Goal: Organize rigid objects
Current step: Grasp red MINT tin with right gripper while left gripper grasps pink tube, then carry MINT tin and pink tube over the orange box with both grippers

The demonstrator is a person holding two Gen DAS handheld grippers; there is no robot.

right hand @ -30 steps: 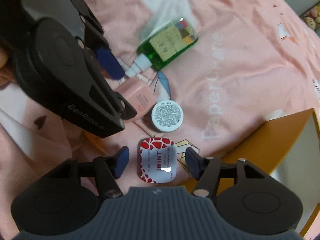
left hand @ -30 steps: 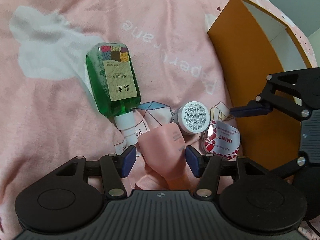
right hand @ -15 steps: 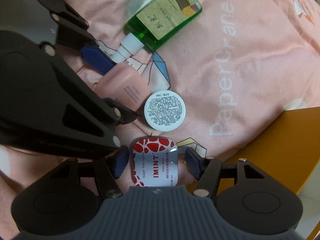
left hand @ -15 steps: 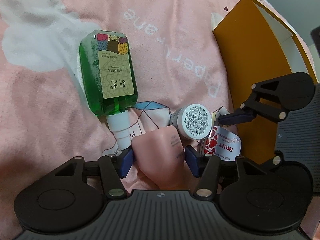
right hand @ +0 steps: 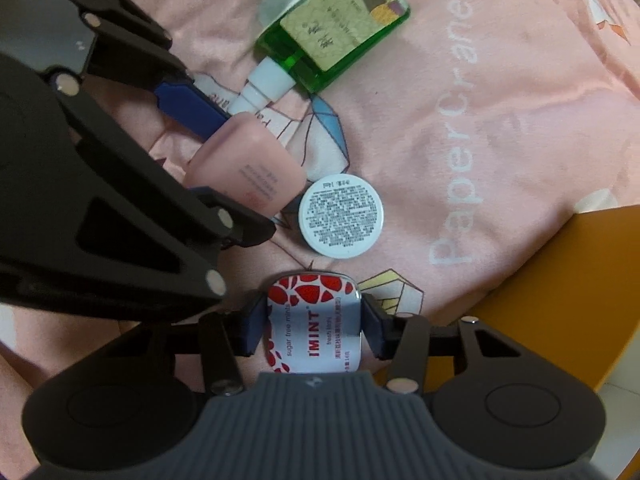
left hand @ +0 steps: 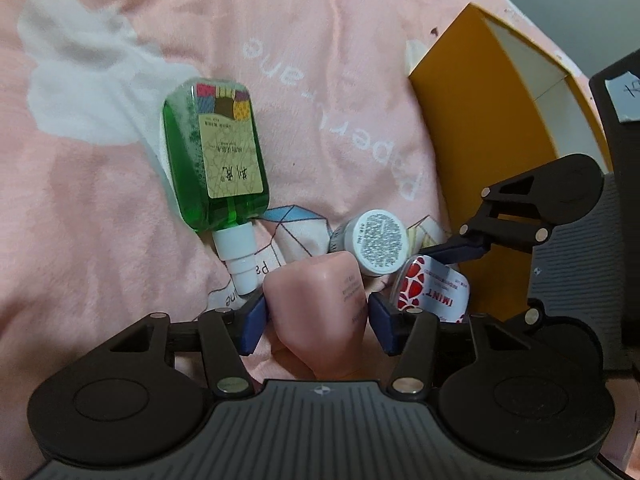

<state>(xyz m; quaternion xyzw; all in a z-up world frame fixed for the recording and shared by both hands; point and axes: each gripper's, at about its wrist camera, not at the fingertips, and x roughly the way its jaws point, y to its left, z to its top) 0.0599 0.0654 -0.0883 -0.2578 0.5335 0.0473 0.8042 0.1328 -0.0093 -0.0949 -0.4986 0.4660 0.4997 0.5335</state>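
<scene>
Since a second ago the right hand-held gripper (right hand: 314, 330) has been dropping lower over the mint tin (right hand: 316, 328), and its blue pads, which stood clear on either side, are now closing in and touching the tin's two long edges. The left hand-held gripper (left hand: 316, 320) has been narrowing a little too, around the pink tube (left hand: 320, 312), which has been coming up off the bedcover between its jaws.

Nearest to the right one, the tin is lying flat on the pink bedcover (right hand: 500, 100), clamped across its width, label up. Just beyond it the white round jar (right hand: 342, 216) is sitting apart from the tin, and further off the green bottle (right hand: 340, 24) is lying on its side, cap pointing back toward the tube. The orange box (right hand: 560, 280) is waiting to the right, its open side seen better from the left view.

The left jaws are pressing on the tube's flanks, with the tube tilting upward.

What could go wrong: both hand-held grippers are crowding the same patch, the left one's black linkage lying almost over the right one's left finger, so lifting either could knock the other. The tin is slick and shallow, and the soft cover gives under it; a grip on the rounded rim may slip. The tube may squash or swivel.

The right one is pointing almost straight down; the left is slanting steeply down.
</scene>
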